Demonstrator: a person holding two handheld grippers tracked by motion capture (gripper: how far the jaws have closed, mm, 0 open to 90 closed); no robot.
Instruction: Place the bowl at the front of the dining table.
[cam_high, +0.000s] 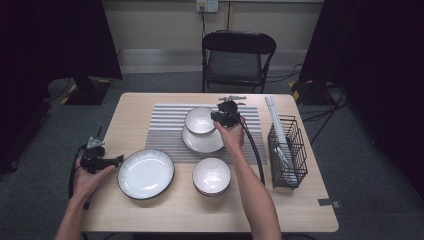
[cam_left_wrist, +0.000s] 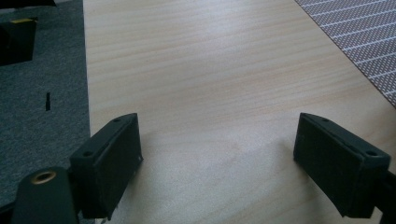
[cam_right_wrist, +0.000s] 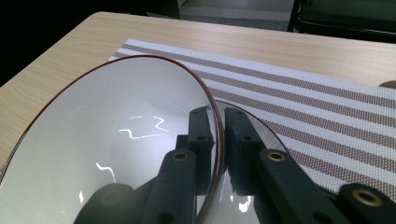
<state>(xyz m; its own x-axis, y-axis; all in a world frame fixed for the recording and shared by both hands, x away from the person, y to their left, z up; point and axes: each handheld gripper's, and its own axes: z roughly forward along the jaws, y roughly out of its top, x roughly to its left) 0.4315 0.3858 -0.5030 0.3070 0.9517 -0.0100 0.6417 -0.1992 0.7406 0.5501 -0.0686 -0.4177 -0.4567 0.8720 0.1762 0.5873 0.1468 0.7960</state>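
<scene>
A white bowl (cam_high: 199, 120) with a dark rim hangs just over a white plate (cam_high: 202, 140) on the striped placemat (cam_high: 165, 125). My right gripper (cam_high: 220, 118) is shut on the bowl's right rim; in the right gripper view the bowl (cam_right_wrist: 107, 140) has its rim pinched between the two black jaws, one inside and one outside. My left gripper (cam_high: 119, 160) rests on the table's left side, just left of a large dark-rimmed plate (cam_high: 145, 173). In the left gripper view its jaws stand wide open over bare wood, nothing between them.
A second white bowl (cam_high: 211, 176) sits near the front middle of the table. A black wire rack (cam_high: 287, 150) holding white sticks stands at the right. A folding chair (cam_high: 237, 57) is behind the table. The placemat corner (cam_left_wrist: 364, 42) shows in the left gripper view.
</scene>
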